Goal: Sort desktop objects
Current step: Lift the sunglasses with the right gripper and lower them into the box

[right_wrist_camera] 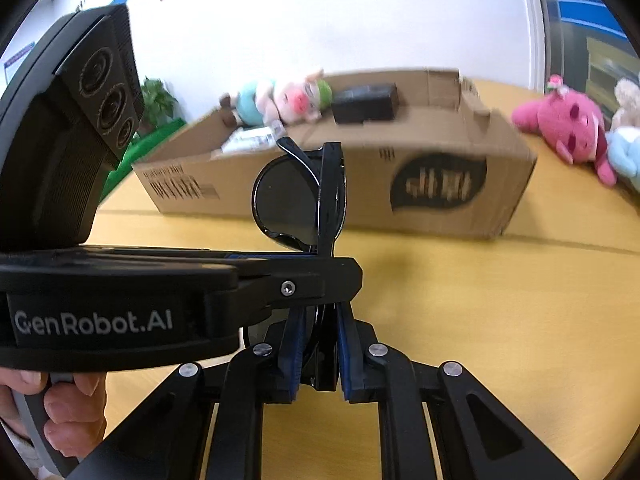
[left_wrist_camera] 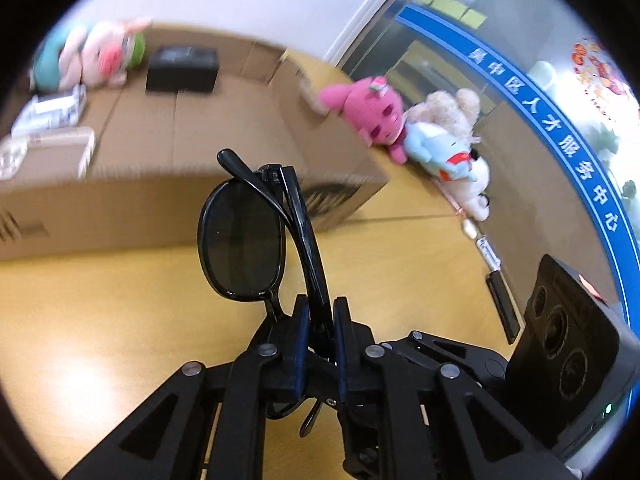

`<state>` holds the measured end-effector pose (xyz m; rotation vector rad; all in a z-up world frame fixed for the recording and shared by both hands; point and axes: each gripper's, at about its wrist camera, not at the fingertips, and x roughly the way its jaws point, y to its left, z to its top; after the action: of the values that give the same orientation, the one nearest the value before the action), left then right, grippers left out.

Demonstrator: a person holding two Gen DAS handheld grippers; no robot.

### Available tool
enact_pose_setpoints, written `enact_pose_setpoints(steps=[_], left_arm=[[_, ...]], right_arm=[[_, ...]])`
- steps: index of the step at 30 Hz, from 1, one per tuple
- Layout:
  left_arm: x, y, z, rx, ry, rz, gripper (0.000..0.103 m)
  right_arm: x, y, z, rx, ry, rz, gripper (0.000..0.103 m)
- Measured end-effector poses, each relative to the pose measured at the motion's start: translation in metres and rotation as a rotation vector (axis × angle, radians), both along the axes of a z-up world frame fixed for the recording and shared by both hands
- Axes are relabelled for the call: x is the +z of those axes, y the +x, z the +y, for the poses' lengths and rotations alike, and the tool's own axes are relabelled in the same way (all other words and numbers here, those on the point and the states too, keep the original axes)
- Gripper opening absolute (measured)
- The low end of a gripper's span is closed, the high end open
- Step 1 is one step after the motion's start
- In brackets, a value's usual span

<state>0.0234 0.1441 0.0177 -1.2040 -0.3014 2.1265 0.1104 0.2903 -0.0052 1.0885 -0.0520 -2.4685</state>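
Left wrist view shows folded black sunglasses (left_wrist_camera: 244, 236) standing upright above the bench (left_wrist_camera: 120, 320), pinched at the folded temples by the left claw (left_wrist_camera: 320, 340). In the right wrist view the same sunglasses (right_wrist_camera: 296, 204) are also clamped between the pads of the right claw (right_wrist_camera: 316, 360), with the left claw (right_wrist_camera: 312, 276) crossing in from the left just above it, so both claws grip the frame at once.

Behind the glasses sits an open cardboard box (left_wrist_camera: 180, 152) holding a pig plush (left_wrist_camera: 96, 56), a black case (left_wrist_camera: 182, 70) and some white packets (left_wrist_camera: 52, 110). Beside the box's right end lie a pink plush (left_wrist_camera: 372, 114) and a pale blue and cream plush (left_wrist_camera: 448, 148). The bench is light yellow wood. A white wall (right_wrist_camera: 320, 20) rises beyond it, and a glass partition carries a blue band with white characters (left_wrist_camera: 560, 148).
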Motion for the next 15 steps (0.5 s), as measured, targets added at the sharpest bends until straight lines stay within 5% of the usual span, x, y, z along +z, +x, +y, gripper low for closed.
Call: enact_pose_setpoints(steps=[15], left_arm=[[0.145, -0.061, 0.017, -0.154, 0.001, 0.339, 0.010]], right_arm=[[0.135, -0.047, 0.012, -0.033, -0.074, 0.289, 0.013]])
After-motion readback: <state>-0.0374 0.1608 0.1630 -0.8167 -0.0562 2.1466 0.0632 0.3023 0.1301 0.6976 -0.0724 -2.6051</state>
